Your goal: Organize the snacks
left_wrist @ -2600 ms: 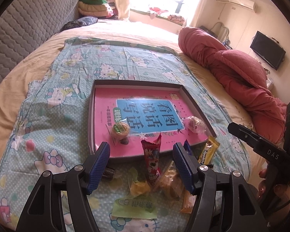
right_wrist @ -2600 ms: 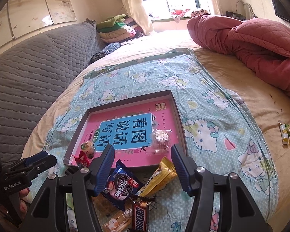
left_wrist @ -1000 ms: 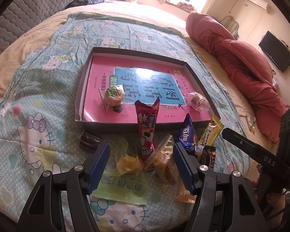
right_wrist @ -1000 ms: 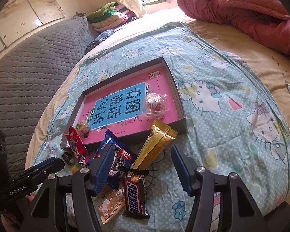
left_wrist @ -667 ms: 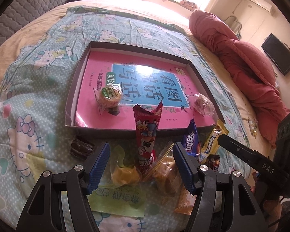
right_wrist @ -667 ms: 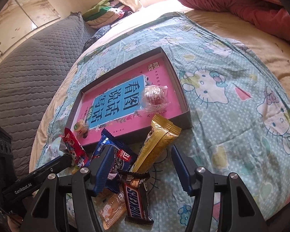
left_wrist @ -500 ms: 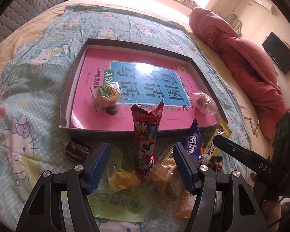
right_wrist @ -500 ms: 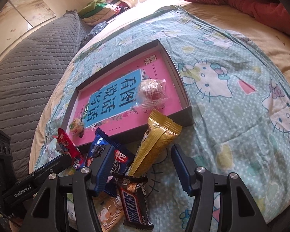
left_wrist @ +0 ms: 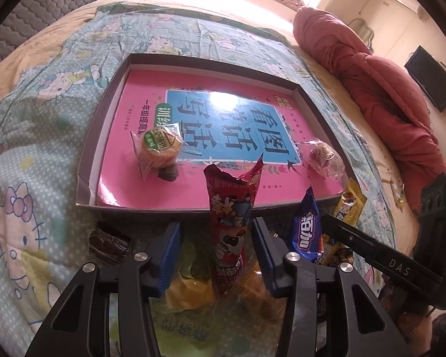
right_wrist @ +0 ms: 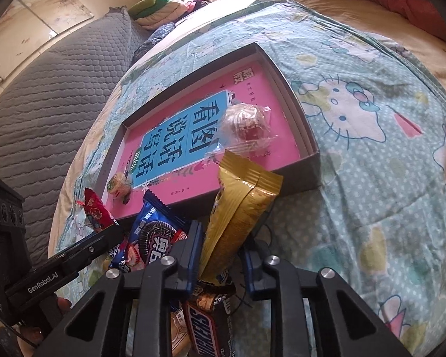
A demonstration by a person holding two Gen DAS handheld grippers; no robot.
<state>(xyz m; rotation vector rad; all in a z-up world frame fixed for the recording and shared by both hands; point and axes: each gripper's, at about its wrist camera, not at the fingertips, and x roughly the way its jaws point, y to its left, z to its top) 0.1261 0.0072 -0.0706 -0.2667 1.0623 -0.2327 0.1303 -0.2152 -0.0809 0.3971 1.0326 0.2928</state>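
Right gripper: clenched on gold packet, jaws just closed in, blue pads pressing both long sides of its lower part. Packet long, glossy, crimped at the far end, tilted forward and up out of the gripper, top end reaching over the near wall of the box.

Left gripper: not yet gripping, jaws just closing in around red packet. Gap visible on the left pad side; right pad just beside the wrapper, contact not certain. Packet tall and narrow, cartoon print, jagged torn-looking top, standing upright between the jaws, just short of the box wall.

Box shallow, dark-walled, straight ahead of both grippers, on a cartoon-cat bedspread. Pink book with blue title panel flat inside. On the book: round cake in green-labelled wrapper, ahead-left of the left gripper; clear-wrapped sweet, ahead-right.

Loose snacks crowded under and around the jaws: blue biscuit packet touching the right gripper's left finger, Snickers bar beneath that gripper, yellow wrapper and green sachet beneath the left gripper, brown wrapped piece to its left. Red quilt heaped far right.
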